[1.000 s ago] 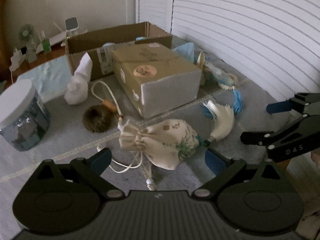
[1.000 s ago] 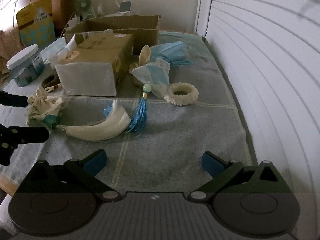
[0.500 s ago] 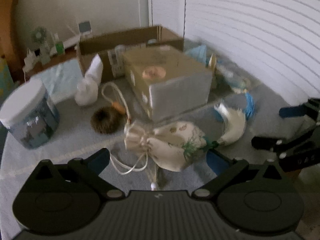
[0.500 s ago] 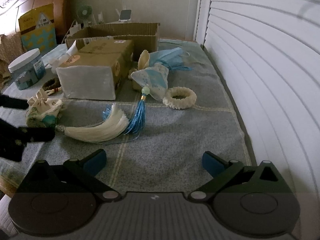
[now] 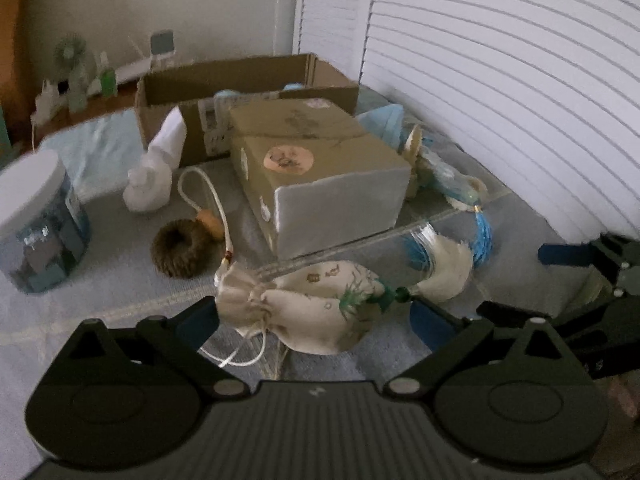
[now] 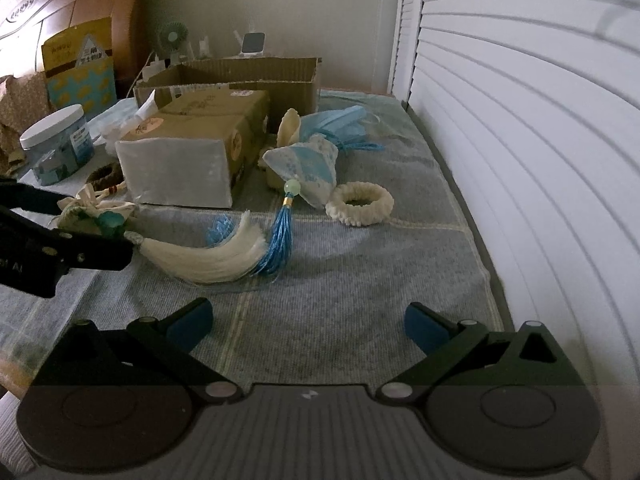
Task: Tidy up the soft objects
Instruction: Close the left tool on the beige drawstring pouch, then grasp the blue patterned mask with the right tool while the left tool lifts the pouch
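Note:
A cream drawstring pouch [image 5: 316, 304] with a white tassel [image 5: 444, 268] lies on the grey cloth between the fingers of my open left gripper [image 5: 312, 320]. In the right wrist view the pouch [image 6: 92, 210] and its tassel [image 6: 204, 256] lie at the left, with the left gripper [image 6: 60, 232] around the pouch. A blue pouch [image 6: 308, 168] with a blue tassel [image 6: 280, 240] and a white scrunchie [image 6: 360, 204] lie ahead of my open, empty right gripper [image 6: 308, 324]. A brown scrunchie [image 5: 184, 248] lies left of the pouch.
A closed cardboard box [image 5: 316, 176] stands in the middle, an open carton [image 5: 240, 80] behind it. A white-lidded jar [image 5: 36, 220] stands at the left. A white shuttered wall [image 6: 520, 120] runs along the right. A light blue cloth [image 6: 340, 120] lies behind the blue pouch.
My left gripper has moved forward, so the cream pouch now sits between its fingers. The right gripper has shifted slightly; its view has barely changed.

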Demonstrator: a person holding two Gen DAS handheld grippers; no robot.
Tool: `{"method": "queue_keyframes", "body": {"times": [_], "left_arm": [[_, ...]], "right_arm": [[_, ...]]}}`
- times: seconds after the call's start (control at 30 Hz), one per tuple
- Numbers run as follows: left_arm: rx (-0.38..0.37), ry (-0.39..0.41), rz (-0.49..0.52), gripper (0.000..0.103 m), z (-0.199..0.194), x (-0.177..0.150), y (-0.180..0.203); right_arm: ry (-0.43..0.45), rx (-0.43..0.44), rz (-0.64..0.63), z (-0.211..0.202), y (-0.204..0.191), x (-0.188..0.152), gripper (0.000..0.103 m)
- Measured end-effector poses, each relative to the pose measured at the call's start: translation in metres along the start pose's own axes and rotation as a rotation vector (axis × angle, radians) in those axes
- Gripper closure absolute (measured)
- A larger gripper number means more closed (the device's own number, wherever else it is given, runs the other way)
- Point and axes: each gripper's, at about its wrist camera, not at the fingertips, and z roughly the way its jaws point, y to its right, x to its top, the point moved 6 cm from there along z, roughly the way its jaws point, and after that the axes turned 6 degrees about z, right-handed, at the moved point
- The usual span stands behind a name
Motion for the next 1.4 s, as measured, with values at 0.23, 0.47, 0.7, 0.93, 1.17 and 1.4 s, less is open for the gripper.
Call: {"method": "queue_keyframes", "body": {"times": [0.23,0.47,0.7,0.93,1.17,1.4], "left_arm": [[-0.069,-0.008,-0.013,0.003,-0.011,0.004,-0.008],[-0.091,-0.039,0.133,0.003,-0.004,0.006,-0.008],[-0.177,-0.06,0.207,0.01,0.008,0.009,-0.009],[-0.2,-0.06,0.166,0.025,0.01,0.005,-0.012],[-0.147,-0.03,0.168,0.027,0.002,0.003,-0.022],[-0.116,-0.015,0.173,0.027,-0.007,-0.001,-0.029]], "right_arm": [[-0.003,-0.004,0.002,0.001,-0.001,0.001,0.0],[-0.004,-0.005,0.002,0.001,-0.001,0.001,0.0],[-0.016,-0.003,-0.002,0.002,-0.001,0.002,0.0],[-0.042,-0.021,-0.025,0.003,-0.004,0.006,0.0],[-0.007,-0.039,-0.043,-0.007,-0.005,0.027,0.003],[0.02,-0.012,-0.017,0.0,-0.005,0.063,0.021]]}}
